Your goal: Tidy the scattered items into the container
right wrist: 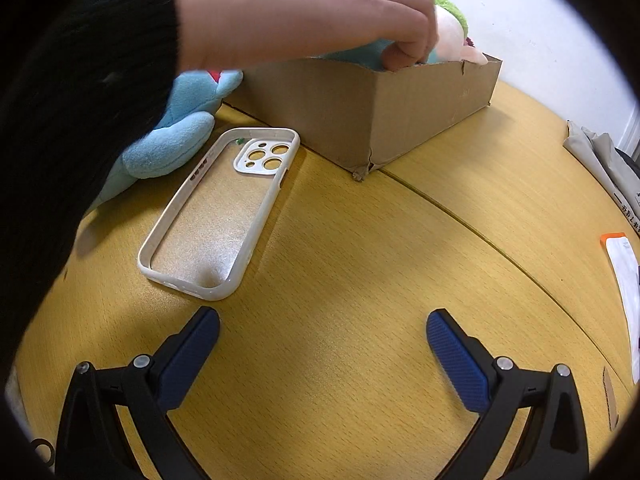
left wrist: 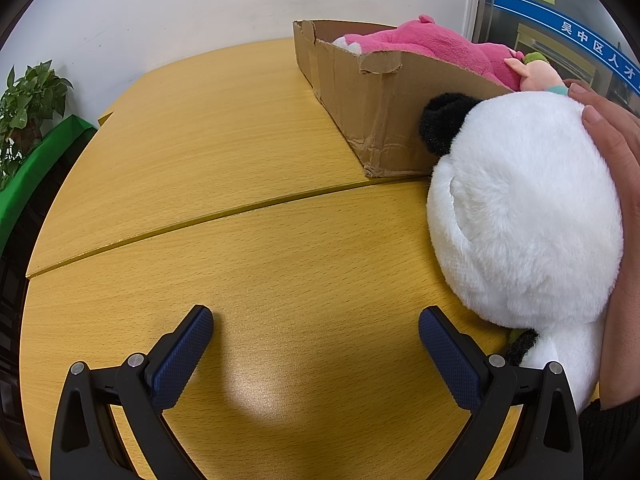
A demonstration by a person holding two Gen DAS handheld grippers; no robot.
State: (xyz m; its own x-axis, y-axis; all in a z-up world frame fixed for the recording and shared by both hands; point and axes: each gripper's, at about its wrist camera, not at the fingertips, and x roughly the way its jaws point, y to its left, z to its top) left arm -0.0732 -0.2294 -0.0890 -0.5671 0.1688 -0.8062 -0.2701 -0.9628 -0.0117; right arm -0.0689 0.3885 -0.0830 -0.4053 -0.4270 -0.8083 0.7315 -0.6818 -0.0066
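Note:
A cardboard box (left wrist: 384, 112) stands on the yellow wooden table (left wrist: 240, 160) and holds a pink plush (left wrist: 432, 44) and a small doll (left wrist: 540, 76). A white and black panda plush (left wrist: 520, 208) lies by the box's near side, with a bare hand (left wrist: 616, 168) on it. My left gripper (left wrist: 316, 344) is open and empty above the bare table, left of the panda. In the right wrist view, the box (right wrist: 380, 108) stands ahead, a white phone case (right wrist: 220, 212) and a blue plush (right wrist: 176, 136) lie on the left. My right gripper (right wrist: 322, 344) is open and empty, just behind the case.
A hand (right wrist: 320, 20) in a black sleeve reaches over the box rim. A potted plant (left wrist: 28, 108) and a green strip stand beyond the table's left edge. White packets (right wrist: 624, 280) and a folded bag (right wrist: 600, 160) lie at the table's right edge.

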